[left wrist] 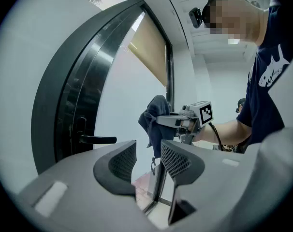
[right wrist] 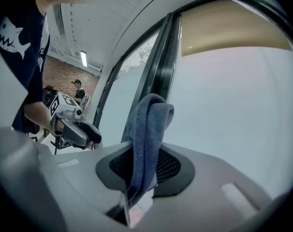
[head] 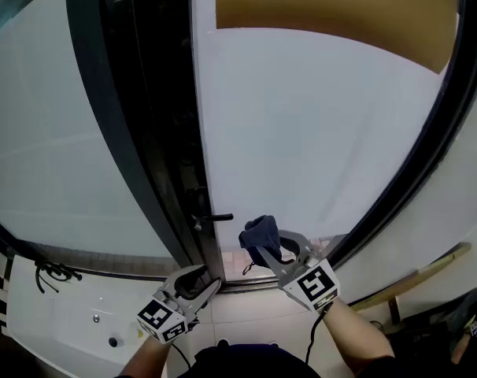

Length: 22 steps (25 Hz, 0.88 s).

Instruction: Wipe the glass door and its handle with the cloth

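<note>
With its fingers clamped on the cloth (head: pixel 256 228), the right gripper (head: pixel 266 244) should press it flat on the glass door (head: pixel 317 116) beside the handle (head: pixel 216 218); the left gripper (head: pixel 201 278) has its fingers apart.

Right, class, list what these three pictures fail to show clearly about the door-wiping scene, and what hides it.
1. Head view: whether the dark blue cloth touches the frosted glass door; the angle hides any gap.
2. Right gripper view: the cloth's lower end, buried between the jaws of the right gripper.
3. Head view: the black lever handle, too small for detail.
</note>
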{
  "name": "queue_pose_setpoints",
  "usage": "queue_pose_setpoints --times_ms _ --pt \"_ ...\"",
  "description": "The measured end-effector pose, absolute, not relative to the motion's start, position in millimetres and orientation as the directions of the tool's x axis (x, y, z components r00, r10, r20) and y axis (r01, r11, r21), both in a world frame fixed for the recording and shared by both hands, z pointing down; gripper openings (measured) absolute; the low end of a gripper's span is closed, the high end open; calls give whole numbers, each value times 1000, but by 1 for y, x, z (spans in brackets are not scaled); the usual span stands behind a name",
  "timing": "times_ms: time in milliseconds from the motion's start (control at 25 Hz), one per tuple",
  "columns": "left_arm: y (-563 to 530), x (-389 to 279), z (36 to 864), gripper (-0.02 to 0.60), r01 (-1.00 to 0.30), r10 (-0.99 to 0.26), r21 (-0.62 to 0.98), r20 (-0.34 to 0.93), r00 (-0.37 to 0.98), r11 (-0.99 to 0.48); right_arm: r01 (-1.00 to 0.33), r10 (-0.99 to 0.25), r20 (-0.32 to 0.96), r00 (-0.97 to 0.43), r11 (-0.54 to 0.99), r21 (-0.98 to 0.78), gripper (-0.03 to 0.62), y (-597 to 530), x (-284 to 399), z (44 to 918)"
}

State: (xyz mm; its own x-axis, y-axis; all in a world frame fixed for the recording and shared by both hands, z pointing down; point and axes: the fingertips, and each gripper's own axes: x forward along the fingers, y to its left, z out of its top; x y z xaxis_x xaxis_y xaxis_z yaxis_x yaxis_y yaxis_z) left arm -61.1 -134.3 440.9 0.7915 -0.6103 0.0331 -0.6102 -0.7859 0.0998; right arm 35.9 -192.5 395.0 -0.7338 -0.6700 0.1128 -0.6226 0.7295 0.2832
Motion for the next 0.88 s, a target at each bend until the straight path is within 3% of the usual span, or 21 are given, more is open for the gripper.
queue_pose_setpoints --times_ms 560,880 --pt "-128 -93 446 189 -659 -661 115 26 750 -743 -531 -638 86 -766 702 475 78 -258 -45 351" --pt "-124 -109 450 189 -682 -683 120 36 729 -721 -455 -670 120 -733 613 646 78 -295 -102 346"
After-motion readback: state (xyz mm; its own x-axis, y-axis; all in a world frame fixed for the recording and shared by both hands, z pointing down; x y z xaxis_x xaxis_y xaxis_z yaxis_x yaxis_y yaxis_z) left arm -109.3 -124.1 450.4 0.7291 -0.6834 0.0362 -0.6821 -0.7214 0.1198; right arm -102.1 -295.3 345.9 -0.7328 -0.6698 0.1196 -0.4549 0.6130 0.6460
